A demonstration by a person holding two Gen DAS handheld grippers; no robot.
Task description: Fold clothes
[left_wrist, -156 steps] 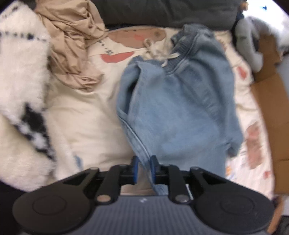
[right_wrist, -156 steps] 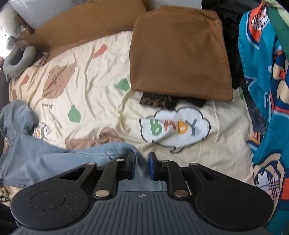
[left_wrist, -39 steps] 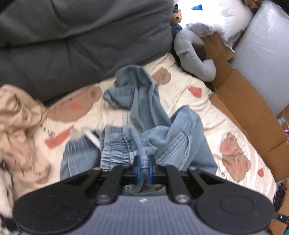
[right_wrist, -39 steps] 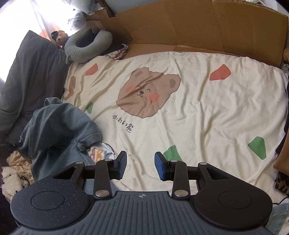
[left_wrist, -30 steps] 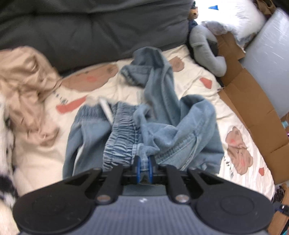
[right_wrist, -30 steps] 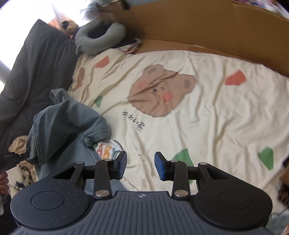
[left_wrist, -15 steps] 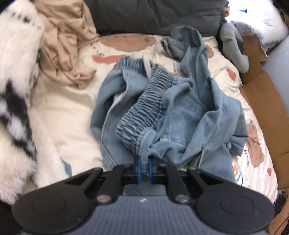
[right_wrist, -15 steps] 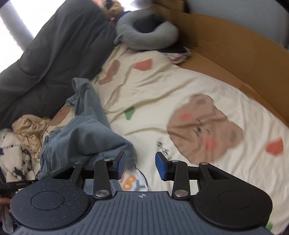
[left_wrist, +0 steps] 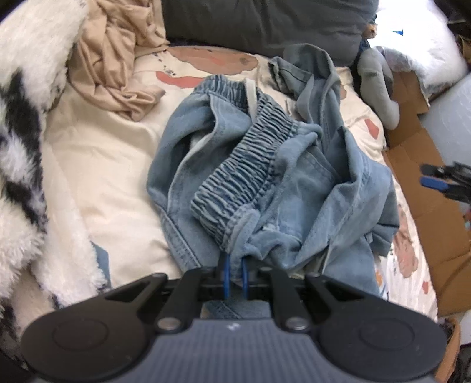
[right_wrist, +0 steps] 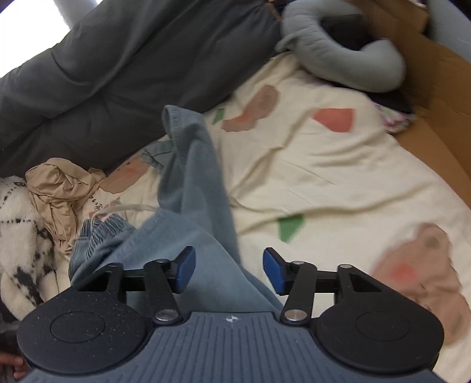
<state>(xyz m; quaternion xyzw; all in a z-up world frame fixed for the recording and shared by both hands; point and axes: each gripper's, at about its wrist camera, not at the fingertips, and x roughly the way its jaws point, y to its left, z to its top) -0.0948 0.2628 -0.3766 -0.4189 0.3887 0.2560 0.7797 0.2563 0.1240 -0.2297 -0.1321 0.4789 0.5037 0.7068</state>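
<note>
1. Left wrist view: the left gripper (left_wrist: 234, 272) is clamped tight on a bunched bit of the jeans (left_wrist: 273, 188), just by the end of the gathered waistband (left_wrist: 244, 179). That pinch looks meant to anchor one end of the waistband so the rest can be pulled out flat. The jeans lie in a crumpled heap on the cream bedsheet (left_wrist: 109, 176), one leg trailing toward the dark cushion (left_wrist: 265, 23) at the back. A tan garment (left_wrist: 117, 59) sits well apart to the left, beside a fluffy black-and-white blanket (left_wrist: 26, 132).

2. Against the view of a second ago, the heap now sits lower and closer to the sheet, and the waistband lies more spread out. The right gripper (left_wrist: 438, 179) now shows at the right edge.

3. Right wrist view: the right gripper (right_wrist: 228, 271) stands with its jaws apart and has just been opening wider. Denim lies under the gap, but the pads do not press it. This reads as a reach for a second hold on the jeans (right_wrist: 191, 206).

4. A second ago this view faced mostly bare sheet with a bear print; now the jeans fill its lower left.
</note>
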